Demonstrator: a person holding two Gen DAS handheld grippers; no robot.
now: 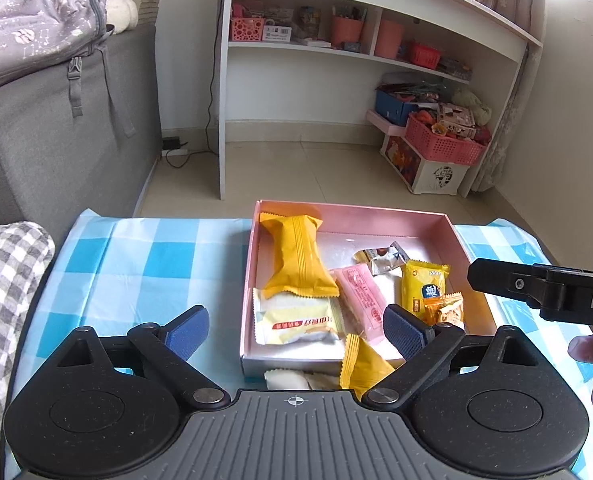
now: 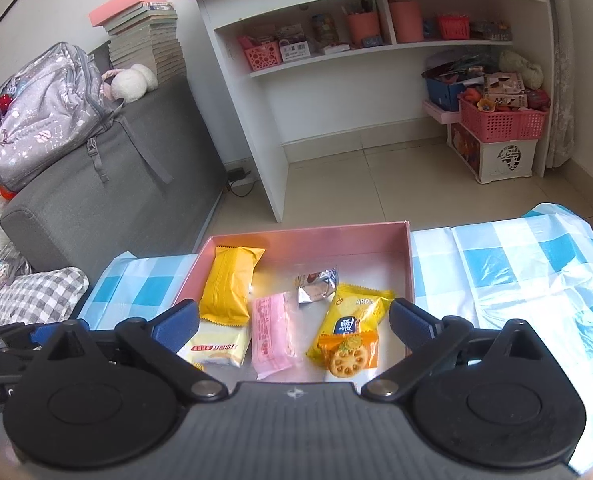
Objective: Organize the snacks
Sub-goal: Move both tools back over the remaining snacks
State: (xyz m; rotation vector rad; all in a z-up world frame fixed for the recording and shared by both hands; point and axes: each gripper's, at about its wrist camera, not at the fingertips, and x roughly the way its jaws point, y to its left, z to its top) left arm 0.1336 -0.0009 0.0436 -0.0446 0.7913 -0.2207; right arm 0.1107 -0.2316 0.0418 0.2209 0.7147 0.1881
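A pink box (image 1: 356, 216) (image 2: 308, 236) sits on the blue checked tablecloth and holds several snack packs: a big yellow pack (image 1: 294, 256) (image 2: 230, 284), a white-yellow pack (image 1: 298, 320) (image 2: 216, 350), a pink pack (image 1: 362, 296) (image 2: 272, 330), a silver pack (image 1: 384, 260) (image 2: 316, 284), a yellow cracker pack (image 1: 422, 286) (image 2: 352, 316) and an orange cracker pack (image 1: 444, 310) (image 2: 348, 350). Another yellow pack (image 1: 360, 366) and a white pack (image 1: 296, 380) lie at the box's near edge. My left gripper (image 1: 296, 330) is open and empty over the box's near left. My right gripper (image 2: 294, 326) is open and empty over the box; it shows at the right of the left wrist view (image 1: 536, 288).
The tablecloth (image 1: 144, 264) (image 2: 516, 272) covers the table on both sides of the box. A grey sofa (image 2: 108, 184) with a backpack (image 2: 48, 116) stands at the left. A white shelf desk (image 2: 356, 60) and pink baskets (image 2: 500, 120) stand behind on the tiled floor.
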